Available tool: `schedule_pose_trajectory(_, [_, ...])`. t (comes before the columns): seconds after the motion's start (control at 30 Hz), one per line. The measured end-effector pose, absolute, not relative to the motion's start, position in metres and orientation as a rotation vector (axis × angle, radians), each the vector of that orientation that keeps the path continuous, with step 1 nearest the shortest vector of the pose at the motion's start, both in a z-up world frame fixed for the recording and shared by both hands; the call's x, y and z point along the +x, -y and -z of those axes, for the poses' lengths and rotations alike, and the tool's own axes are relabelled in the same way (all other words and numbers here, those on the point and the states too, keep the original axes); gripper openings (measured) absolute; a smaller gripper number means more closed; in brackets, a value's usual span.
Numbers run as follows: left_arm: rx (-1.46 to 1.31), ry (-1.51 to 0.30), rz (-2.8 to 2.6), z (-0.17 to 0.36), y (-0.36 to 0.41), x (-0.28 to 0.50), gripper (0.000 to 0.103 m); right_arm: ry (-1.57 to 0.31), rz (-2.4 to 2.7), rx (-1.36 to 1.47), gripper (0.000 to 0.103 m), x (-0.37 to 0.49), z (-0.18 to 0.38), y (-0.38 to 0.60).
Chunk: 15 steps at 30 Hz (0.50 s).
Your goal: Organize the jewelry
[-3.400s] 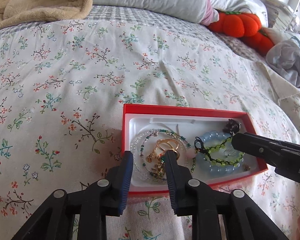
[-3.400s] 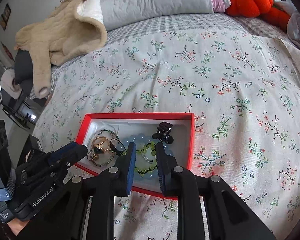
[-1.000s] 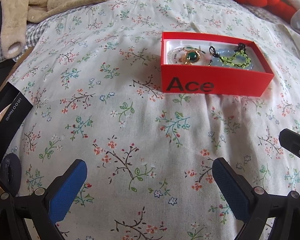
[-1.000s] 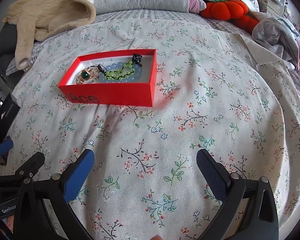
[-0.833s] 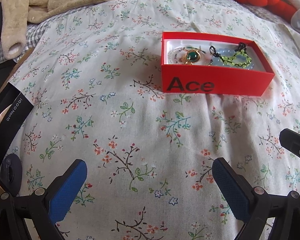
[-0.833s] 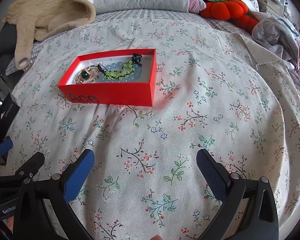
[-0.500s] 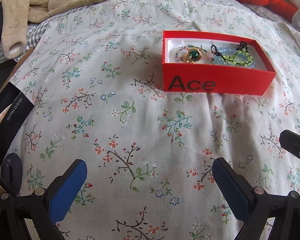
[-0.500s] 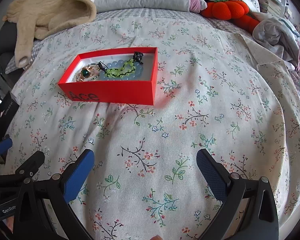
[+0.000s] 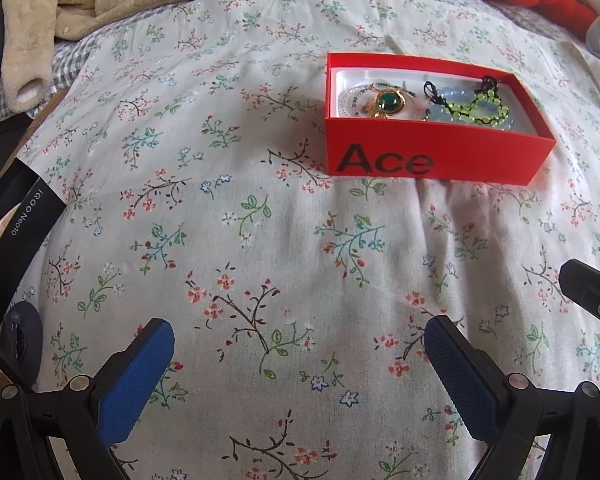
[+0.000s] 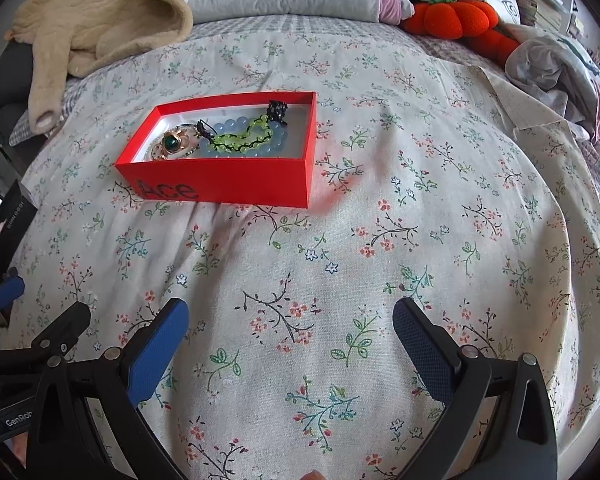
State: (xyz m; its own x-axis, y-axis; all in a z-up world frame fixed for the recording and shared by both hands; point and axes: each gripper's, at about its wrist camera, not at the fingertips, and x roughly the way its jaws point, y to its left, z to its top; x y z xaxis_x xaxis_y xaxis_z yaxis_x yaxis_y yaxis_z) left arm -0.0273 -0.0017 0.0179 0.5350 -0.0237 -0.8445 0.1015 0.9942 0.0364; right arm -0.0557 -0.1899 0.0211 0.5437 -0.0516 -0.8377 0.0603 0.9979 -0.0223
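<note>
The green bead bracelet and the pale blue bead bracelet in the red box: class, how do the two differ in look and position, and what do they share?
The green bead bracelet has small yellow-green beads knotted onto black cord; the pale blue bead bracelet shows larger, smooth blue beads with no cord visible. The green one lies draped on top, twisted into a loose figure eight; the blue one lies beneath it. Both sit in the same end of the red box, away from the gold pendant.

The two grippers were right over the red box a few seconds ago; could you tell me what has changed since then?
Both have pulled back toward the near edge of the bed and opened wide: the left gripper and right gripper hold nothing. The red box, green-stone pendant and green bead bracelet lie as before.
</note>
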Motion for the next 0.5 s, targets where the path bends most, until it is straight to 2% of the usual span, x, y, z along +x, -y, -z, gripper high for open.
schedule_pose_trajectory(0.5, [0.072,-1.026,0.017,-0.004,-0.010,-0.013,0.103,-1.018,0.073,-0.016,0.103,-0.049,-0.010,0.181])
